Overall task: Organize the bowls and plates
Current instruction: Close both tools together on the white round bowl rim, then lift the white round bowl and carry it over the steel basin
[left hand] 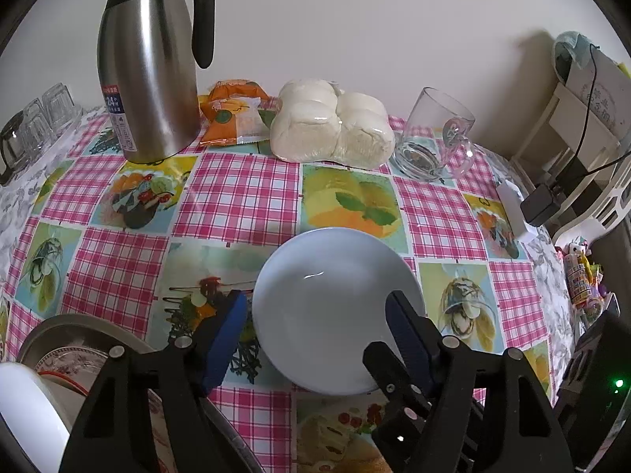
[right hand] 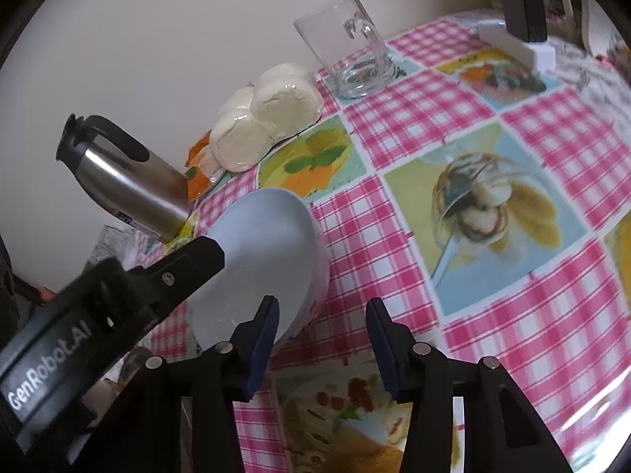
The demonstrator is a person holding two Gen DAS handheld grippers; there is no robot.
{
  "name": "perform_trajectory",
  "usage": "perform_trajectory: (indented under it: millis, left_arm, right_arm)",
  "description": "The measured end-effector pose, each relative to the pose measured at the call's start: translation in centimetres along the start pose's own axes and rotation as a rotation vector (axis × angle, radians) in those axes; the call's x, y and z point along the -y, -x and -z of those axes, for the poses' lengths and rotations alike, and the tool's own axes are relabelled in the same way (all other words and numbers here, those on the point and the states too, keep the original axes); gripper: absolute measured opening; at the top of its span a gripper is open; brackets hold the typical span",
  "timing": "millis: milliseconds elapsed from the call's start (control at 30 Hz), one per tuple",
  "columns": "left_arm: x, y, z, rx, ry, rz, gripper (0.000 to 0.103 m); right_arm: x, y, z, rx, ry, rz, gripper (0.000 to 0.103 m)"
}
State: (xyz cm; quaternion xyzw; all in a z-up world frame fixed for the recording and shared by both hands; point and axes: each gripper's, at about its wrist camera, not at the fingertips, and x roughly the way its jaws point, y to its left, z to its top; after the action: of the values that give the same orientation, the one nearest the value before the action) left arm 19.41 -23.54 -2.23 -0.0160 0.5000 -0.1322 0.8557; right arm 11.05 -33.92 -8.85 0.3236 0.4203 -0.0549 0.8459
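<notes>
The pale blue shallow round ceramic plate [left hand: 335,307] lies flat on the pink-checked, fruit-printed oilcloth table cover [left hand: 244,193], in the near middle of the table, and appears positioned for a two-sided pickup. The left gripper [left hand: 315,327] straddles it: one blue pad sits just outside the plate's left rim, the other over the right part of the plate, jaws apart, and no clamping contact is visible. The right gripper [right hand: 321,333] approaches from the plate's other side; its jaws stand apart, one pad at the plate's near rim and the other over bare cloth, with nothing between them. No earlier picture is supplied, so jaw motion is not stated. A metal basin holding patterned dishes [left hand: 75,351], at the left gripper's near left, is judged the likely stacking place. Open cloth surrounds the plate on the far and right sides. The stainless steel jug with black handle [left hand: 150,79], the wrapped white buns [left hand: 331,126] and the clear glass mug [left hand: 434,134] stand well apart along the wall.
</notes>
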Motion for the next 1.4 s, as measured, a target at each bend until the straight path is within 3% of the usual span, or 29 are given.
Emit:
perform_trajectory:
  millis: [67, 200, 500, 633, 900, 1400]
  left_arm:
    - [0.0, 0.0, 0.0, 0.0, 0.001, 0.0, 0.074]
    - [0.0, 0.0, 0.0, 0.0, 0.002, 0.002, 0.073]
    - [0.0, -0.1, 0.0, -0.01, 0.003, -0.007, 0.066]
    - [0.2, -0.4, 0.1, -0.029, -0.008, -0.011, 0.062]
    - [1.1, -1.4, 0.9, -0.087, -0.048, -0.012, 0.038]
    - [1.5, -3.3, 2.2, -0.151, -0.085, -0.027, 0.025]
  right_arm:
    - [-0.1, -0.1, 0.1, 0.005, 0.0, -0.008, 0.043]
    - [-0.5, -0.2, 0.2, 0.018, -0.013, -0.032, 0.025]
    - [0.9, 0.5, -0.4, 0.019, -0.029, -0.014, 0.009]
    - [1.6, 1.0, -0.8, 0.016, -0.03, -0.007, 0.008]
    - [2.8, 2.0, -1.2, 0.031, -0.049, 0.011, 0.008]
    - [3.3, 1.3, -1.0, 0.004, -0.067, 0.025, 0.008]
